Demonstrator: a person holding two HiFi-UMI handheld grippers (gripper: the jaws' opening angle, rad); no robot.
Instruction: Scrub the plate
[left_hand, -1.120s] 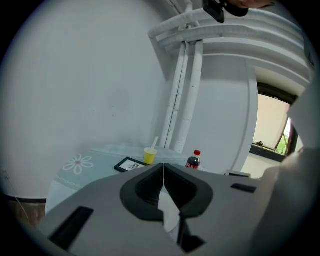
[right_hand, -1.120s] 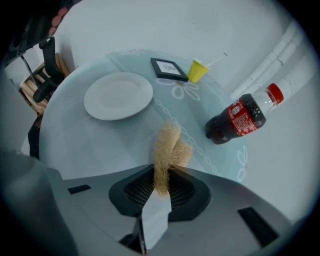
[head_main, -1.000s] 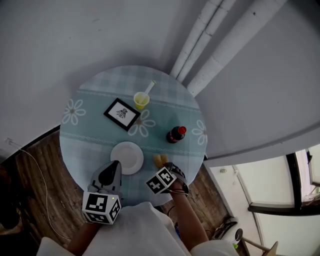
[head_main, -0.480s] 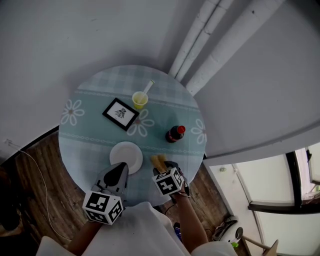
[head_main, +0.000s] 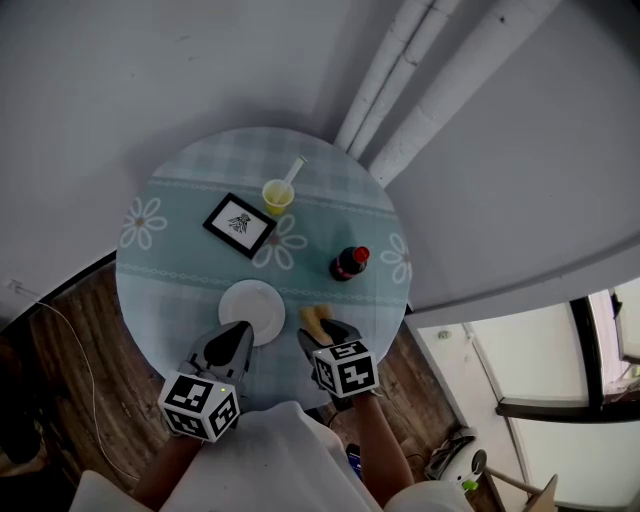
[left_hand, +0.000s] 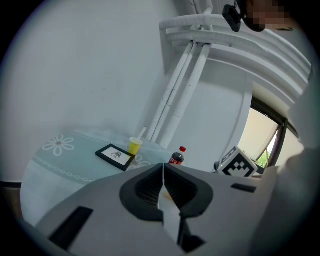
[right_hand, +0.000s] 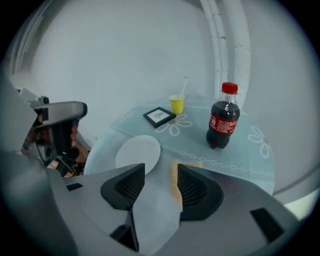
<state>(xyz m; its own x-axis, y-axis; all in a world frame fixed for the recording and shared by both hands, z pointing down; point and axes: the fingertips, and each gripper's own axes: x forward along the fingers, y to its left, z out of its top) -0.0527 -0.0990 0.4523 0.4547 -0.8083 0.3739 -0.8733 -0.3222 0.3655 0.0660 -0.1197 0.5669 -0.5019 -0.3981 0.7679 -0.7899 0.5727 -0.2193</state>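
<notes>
Jaws just opened, right gripper (right_hand: 161, 170) empty above sponge (head_main: 314, 319)

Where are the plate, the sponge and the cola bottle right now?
plate (head_main: 250, 303): head view, middle of its white face.
sponge (head_main: 314, 319): head view, its yellow top side.
cola bottle (right_hand: 223, 123): right gripper view, on the red label.

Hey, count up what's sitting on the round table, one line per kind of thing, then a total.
plate: 1
cup: 1
picture frame: 1
bottle: 1
sponge: 1
Total: 5
</notes>
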